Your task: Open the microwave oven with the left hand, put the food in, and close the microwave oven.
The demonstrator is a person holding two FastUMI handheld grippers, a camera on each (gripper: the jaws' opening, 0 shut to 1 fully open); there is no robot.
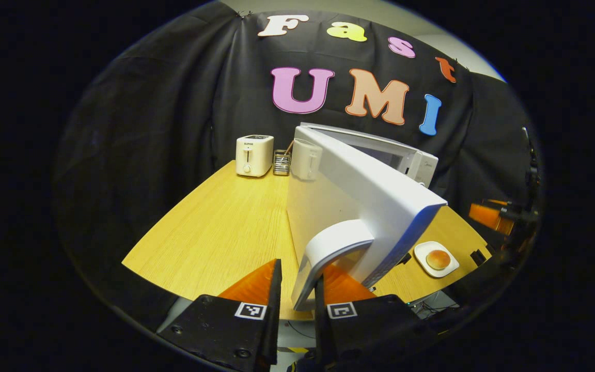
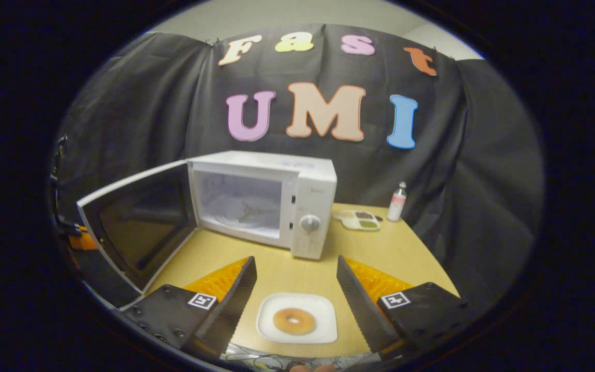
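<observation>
The white microwave (image 2: 308, 181) stands at the back of the table with its door (image 2: 137, 222) swung wide open to the left and its cavity (image 2: 238, 204) bare. In the left gripper view the door's white handle (image 1: 328, 248) sits between my left gripper's fingers, and the left gripper (image 1: 298, 284) is shut narrowly on it. A round bun (image 2: 293, 320) lies on a white plate (image 2: 323, 305) at the table's front edge. My right gripper (image 2: 295, 263) hovers open just above and behind the plate, one finger on each side, holding nothing. From the left gripper view the plate (image 1: 452, 266) shows right of the door.
A white toaster (image 1: 254, 155), a small utensil holder (image 1: 281, 161) and a white jug (image 1: 306, 159) stand at the table's far edge behind the door. Right of the microwave are a small divided dish (image 2: 359, 219) and a bottle (image 2: 396, 201). Bare tabletop (image 2: 297, 268) lies in front of the oven.
</observation>
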